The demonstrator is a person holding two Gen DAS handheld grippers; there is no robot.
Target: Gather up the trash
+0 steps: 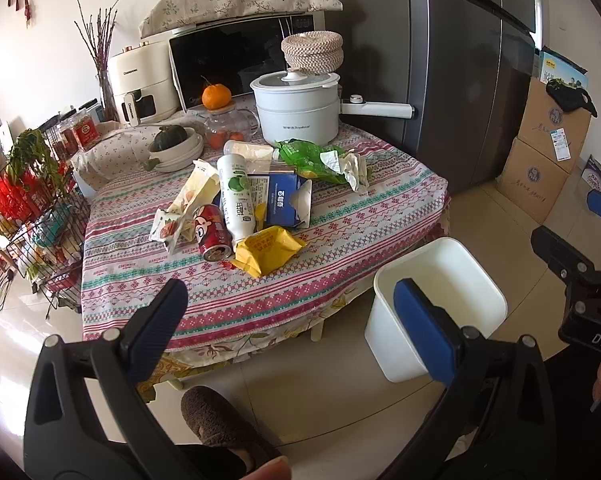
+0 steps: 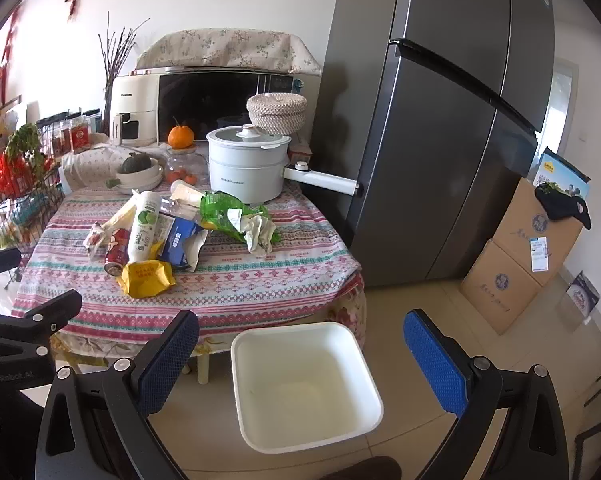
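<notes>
Still nothing gripped: left gripper (image 1: 290, 308) and right gripper (image 2: 300, 340) both spread wide. Risk of rolling the red drink can (image 1: 211, 233) off the striped tablecloth (image 1: 340, 220), missing the empty white plastic bin (image 2: 304, 384).

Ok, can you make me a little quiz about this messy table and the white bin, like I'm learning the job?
1. True or false: the white square plastic bin on the floor already holds trash.
2. Which lies nearest the table's front edge: A) the crumpled yellow wrapper, B) the green plastic bag, C) the blue and white carton?
3. Fill in: the red drink can lies on its ____.

Key: 1 false, it looks empty. 2 A. 3 side. Both the left gripper and the right gripper are open and hold nothing.
</notes>
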